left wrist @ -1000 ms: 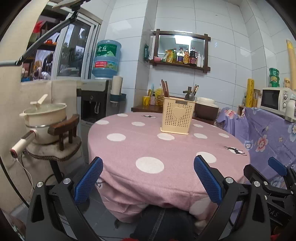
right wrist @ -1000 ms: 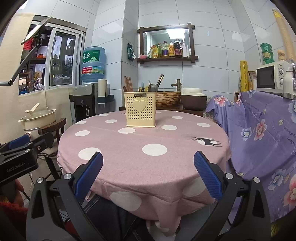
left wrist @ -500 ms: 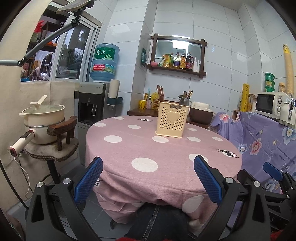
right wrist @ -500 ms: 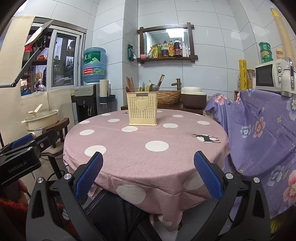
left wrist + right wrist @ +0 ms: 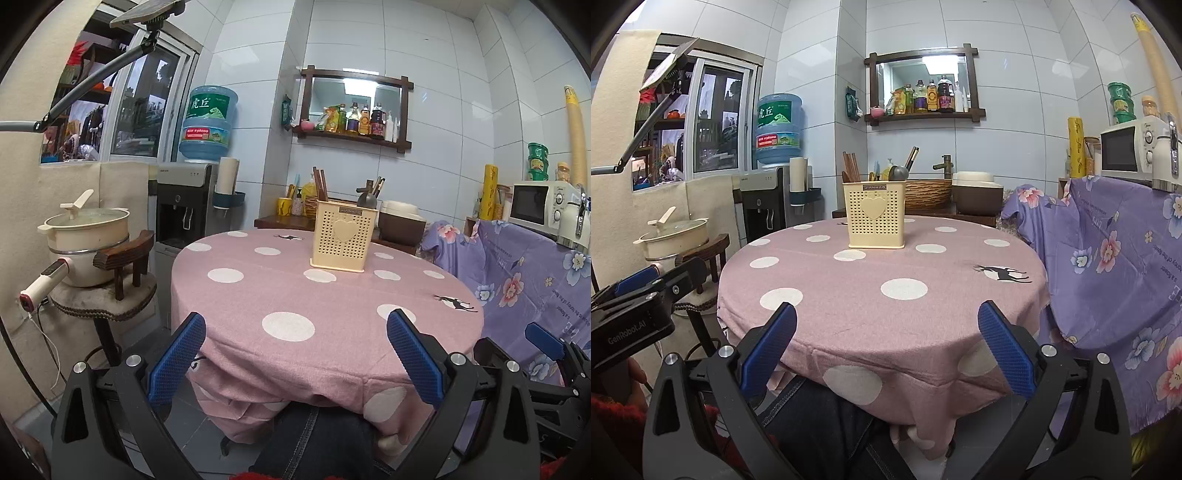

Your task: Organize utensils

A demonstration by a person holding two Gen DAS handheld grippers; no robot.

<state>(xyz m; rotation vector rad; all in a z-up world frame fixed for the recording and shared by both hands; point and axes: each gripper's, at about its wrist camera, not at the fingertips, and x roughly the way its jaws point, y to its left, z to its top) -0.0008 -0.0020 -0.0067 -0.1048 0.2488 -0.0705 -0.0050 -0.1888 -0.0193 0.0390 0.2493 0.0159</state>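
A cream perforated utensil holder (image 5: 343, 239) (image 5: 876, 214) with a heart on its front stands upright toward the far side of the round pink polka-dot table (image 5: 280, 295) (image 5: 849, 295). Brown chopsticks (image 5: 850, 165) and a dark ladle (image 5: 900, 172) stick out of its top. My left gripper (image 5: 295, 354) is open, held low before the table's near edge with nothing between its fingers. My right gripper (image 5: 886, 350) is open too and holds nothing, also short of the near edge. The left gripper (image 5: 646, 291) shows at the left of the right wrist view.
A person's dark-trousered knees (image 5: 820, 417) sit under the table's near edge. A stool with a cream pot (image 5: 88, 236) stands at the left. A purple floral cloth (image 5: 1115, 266) covers furniture at the right, with a microwave (image 5: 1130, 151) on it. A water dispenser (image 5: 184, 206) stands behind.
Both grippers have pulled back and lifted a little, so the table and holder look farther away. Both stay open with nothing held.
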